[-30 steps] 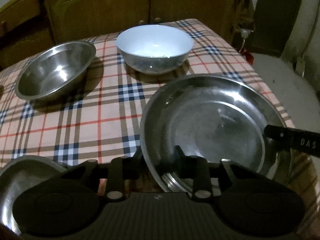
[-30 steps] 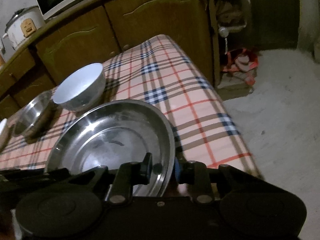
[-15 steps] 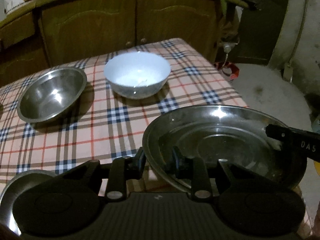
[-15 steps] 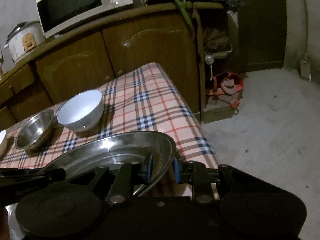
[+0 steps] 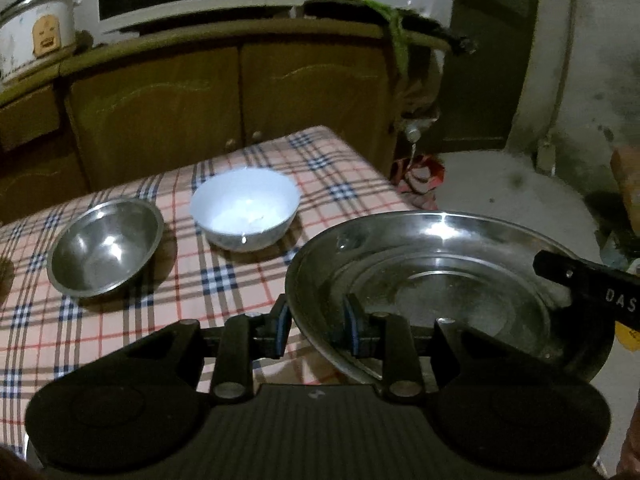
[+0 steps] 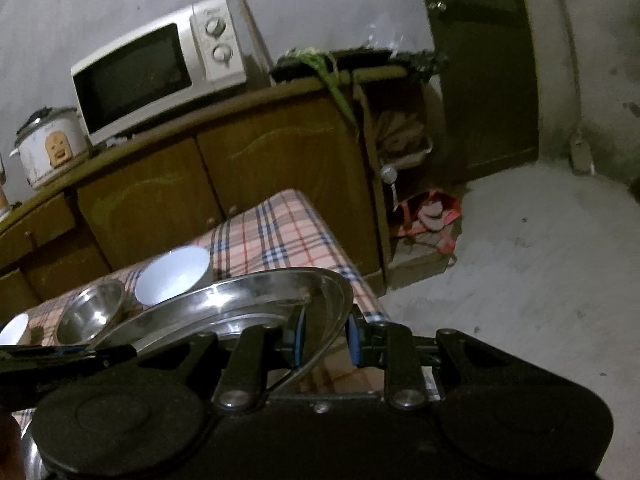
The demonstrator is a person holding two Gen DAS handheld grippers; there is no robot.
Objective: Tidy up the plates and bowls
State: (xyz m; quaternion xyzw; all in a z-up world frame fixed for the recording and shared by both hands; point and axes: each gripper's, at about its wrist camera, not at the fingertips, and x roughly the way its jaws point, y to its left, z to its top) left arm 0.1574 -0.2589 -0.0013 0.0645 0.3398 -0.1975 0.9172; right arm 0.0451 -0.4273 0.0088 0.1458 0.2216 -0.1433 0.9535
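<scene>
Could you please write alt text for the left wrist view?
The left gripper clamps the near rim of a large steel plate, whose far side the right gripper grips. Behind, a steel bowl and a white bowl sit on a plaid tablecloth.

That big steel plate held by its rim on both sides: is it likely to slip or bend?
The steel plate probably stays stiff: it keeps its round shape though pinched only at two rim spots. It may be slippery, since its polished surface glints and each hand-held gripper, left and right, clamps just a thin edge. It looks shallow and thin-walled, so likely light.
</scene>
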